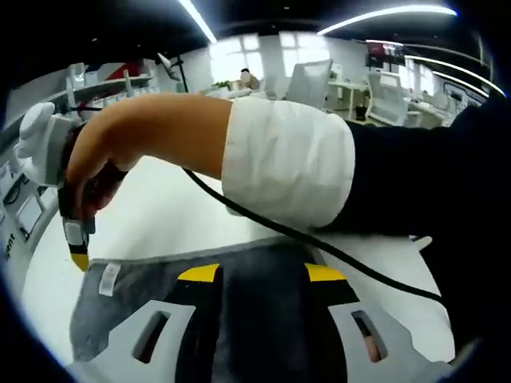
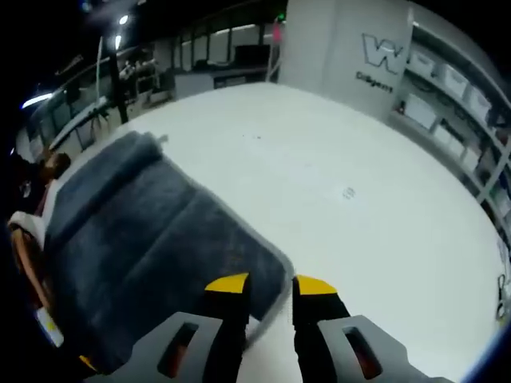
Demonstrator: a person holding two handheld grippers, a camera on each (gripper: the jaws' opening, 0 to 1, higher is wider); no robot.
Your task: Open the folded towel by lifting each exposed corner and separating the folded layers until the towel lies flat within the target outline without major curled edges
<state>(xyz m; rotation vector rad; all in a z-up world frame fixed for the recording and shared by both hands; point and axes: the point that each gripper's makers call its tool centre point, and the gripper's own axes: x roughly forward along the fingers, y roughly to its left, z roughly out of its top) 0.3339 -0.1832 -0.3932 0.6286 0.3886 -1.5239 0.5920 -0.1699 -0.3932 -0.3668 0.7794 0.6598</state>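
towel [image 2: 152, 239], grey and plush, lies on the white table [image 2: 359, 199], soft and limp, so a pinched corner should peel up easily while the rest sags. right gripper [image 2: 271, 286] has its jaws narrowly parted astride the towel's near corner, not clearly clamped. left gripper [image 1: 262, 273] hovers over the towel, jaws apart, holding nothing; best hold is the corner edge.

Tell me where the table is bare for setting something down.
In the right gripper view, the white table lies bare beyond the grey towel, toward the shelves. In the left gripper view it is crowded: arm, cable and other gripper over the towel.
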